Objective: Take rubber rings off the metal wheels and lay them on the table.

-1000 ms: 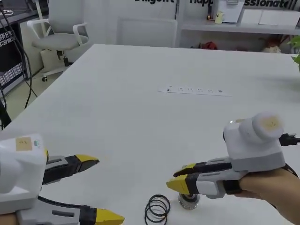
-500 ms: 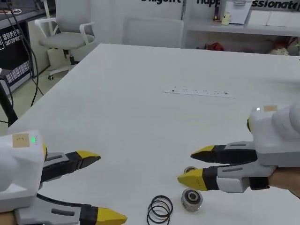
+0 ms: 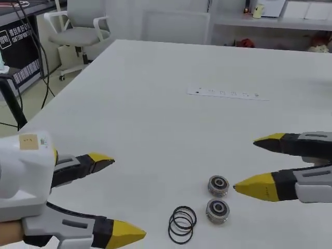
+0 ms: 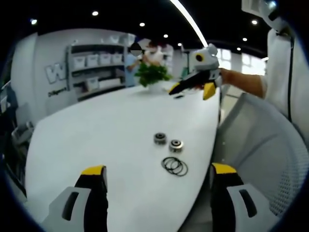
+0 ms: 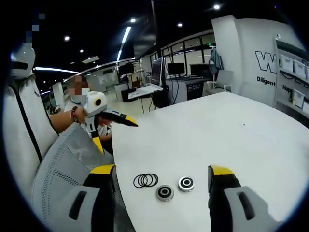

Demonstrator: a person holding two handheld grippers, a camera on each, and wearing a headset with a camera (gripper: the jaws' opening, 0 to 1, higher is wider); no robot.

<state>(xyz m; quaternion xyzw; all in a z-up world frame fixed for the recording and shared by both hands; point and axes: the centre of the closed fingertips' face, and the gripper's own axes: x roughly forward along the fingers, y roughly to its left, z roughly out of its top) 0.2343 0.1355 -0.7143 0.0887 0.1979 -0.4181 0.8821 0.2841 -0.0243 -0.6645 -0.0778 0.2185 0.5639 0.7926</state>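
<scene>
While the left tool and right tool are open, wheels and rings lie on the tabletop.

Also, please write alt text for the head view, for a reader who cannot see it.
Two metal wheels and a small pile of black rubber rings lie on a white table, between the left gripper and the right gripper. Both have yellow-tipped tongs, open and empty.

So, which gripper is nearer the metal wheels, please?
Right. The right gripper has a jaw tip just beside the metal wheels; the left gripper sits past the rubber rings.
</scene>
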